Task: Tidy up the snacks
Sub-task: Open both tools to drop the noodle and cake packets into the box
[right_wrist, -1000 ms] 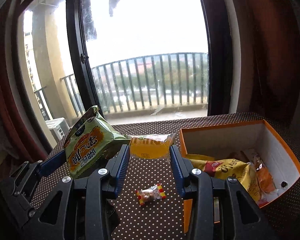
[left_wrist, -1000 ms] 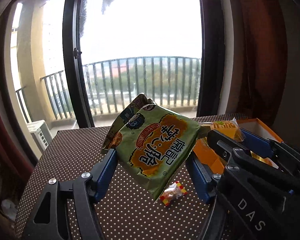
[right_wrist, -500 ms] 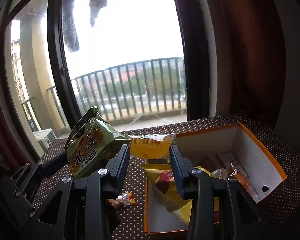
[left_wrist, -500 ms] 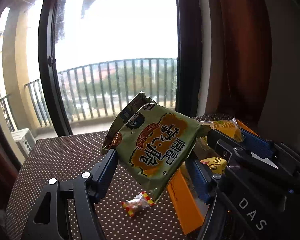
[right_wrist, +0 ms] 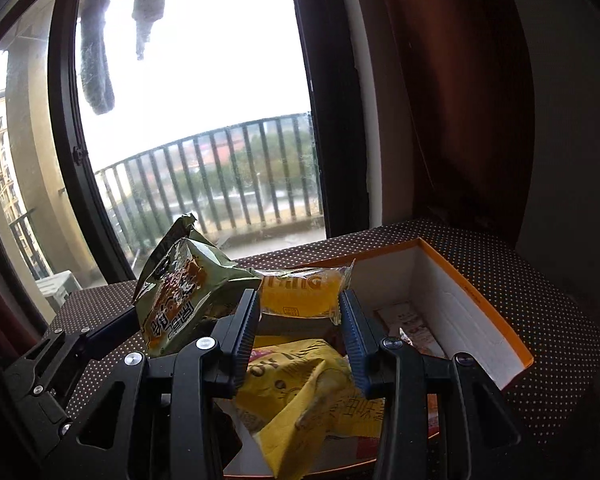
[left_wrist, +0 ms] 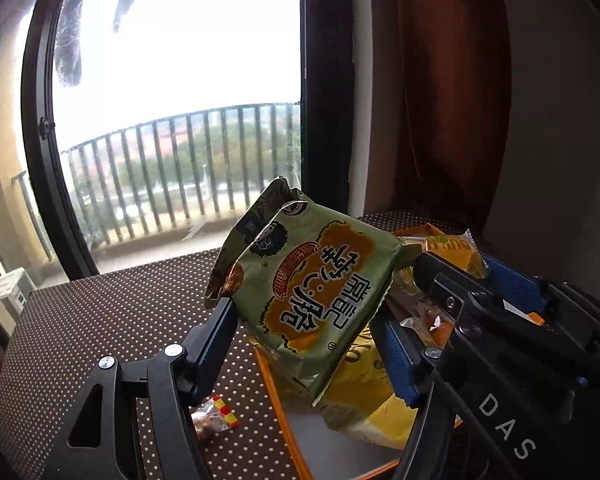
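My left gripper (left_wrist: pixel 306 322) is shut on a green snack bag (left_wrist: pixel 312 284) and holds it in the air over the left end of an orange box (right_wrist: pixel 476 300). The bag also shows in the right wrist view (right_wrist: pixel 184 296). My right gripper (right_wrist: pixel 300 312) is shut on a small yellow snack packet (right_wrist: pixel 300 292), held above the box; the packet also shows in the left wrist view (left_wrist: pixel 454 250). The box holds a large yellow bag (right_wrist: pixel 308 388) and smaller packets (right_wrist: pixel 414 326). A small wrapped candy (left_wrist: pixel 216 418) lies on the table left of the box.
The dotted brown table (left_wrist: pixel 112 320) stands against a large window with a dark frame (left_wrist: pixel 326 92). A brown curtain (right_wrist: pixel 460 80) and a wall close the right side. The box sits at the table's right end.
Both grippers have moved right with their snacks, from over the bare table to above the orange box. The candy now lies to the left of the left gripper.
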`<state>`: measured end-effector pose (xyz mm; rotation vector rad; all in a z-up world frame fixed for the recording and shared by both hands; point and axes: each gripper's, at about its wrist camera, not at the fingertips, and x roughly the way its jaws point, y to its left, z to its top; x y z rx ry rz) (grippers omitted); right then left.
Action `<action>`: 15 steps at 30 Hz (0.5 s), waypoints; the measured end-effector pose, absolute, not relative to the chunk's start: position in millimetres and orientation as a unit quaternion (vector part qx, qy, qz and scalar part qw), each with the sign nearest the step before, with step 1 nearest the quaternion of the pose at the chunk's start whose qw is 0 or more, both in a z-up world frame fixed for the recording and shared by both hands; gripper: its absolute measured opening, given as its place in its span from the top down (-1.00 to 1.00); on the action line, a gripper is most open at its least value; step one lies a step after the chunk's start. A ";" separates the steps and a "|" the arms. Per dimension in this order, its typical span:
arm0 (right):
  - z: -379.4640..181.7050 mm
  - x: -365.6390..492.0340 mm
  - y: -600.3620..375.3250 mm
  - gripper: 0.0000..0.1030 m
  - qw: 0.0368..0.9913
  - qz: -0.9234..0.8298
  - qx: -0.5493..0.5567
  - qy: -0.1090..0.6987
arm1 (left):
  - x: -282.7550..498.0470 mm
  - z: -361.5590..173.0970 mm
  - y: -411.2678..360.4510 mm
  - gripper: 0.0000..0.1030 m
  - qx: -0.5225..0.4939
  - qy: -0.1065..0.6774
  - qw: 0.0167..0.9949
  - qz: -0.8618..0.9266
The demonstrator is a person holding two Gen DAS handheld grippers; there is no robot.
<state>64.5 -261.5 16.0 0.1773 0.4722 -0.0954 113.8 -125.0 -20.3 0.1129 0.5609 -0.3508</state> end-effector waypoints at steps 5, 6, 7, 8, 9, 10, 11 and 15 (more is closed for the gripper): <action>7.2 67.0 -276.1 0.15 0.963 -0.065 0.099 0.243 | 129.1 -29.1 -138.6 -0.34 0.069 0.291 0.936 -0.187; 5.8 68.1 -278.1 0.15 0.962 -0.069 0.101 0.245 | 132.9 -30.4 -140.8 -0.33 0.072 0.293 0.934 -0.189; 4.2 69.3 -281.1 0.15 0.961 -0.072 0.103 0.246 | 137.3 -32.2 -143.7 -0.33 0.077 0.296 0.933 -0.192; 2.8 70.9 -283.4 0.15 0.960 -0.075 0.104 0.248 | 142.5 -34.0 -146.6 -0.33 0.083 0.301 0.930 -0.195; 1.1 72.9 -286.1 0.15 0.959 -0.078 0.106 0.251 | 152.5 -35.1 -146.3 -0.33 0.088 0.305 0.928 -0.196; 0.0 75.6 -288.6 0.15 0.958 -0.080 0.106 0.253 | 158.9 -35.5 -148.2 -0.32 0.096 0.310 0.925 -0.197; -1.5 78.0 -290.1 0.15 0.958 -0.081 0.107 0.254 | 164.0 -36.8 -152.1 -0.31 0.104 0.315 0.922 -0.199; -5.6 91.1 -299.1 0.15 0.955 -0.088 0.116 0.260 | 185.1 -42.1 -159.7 -0.26 0.118 0.345 0.907 -0.211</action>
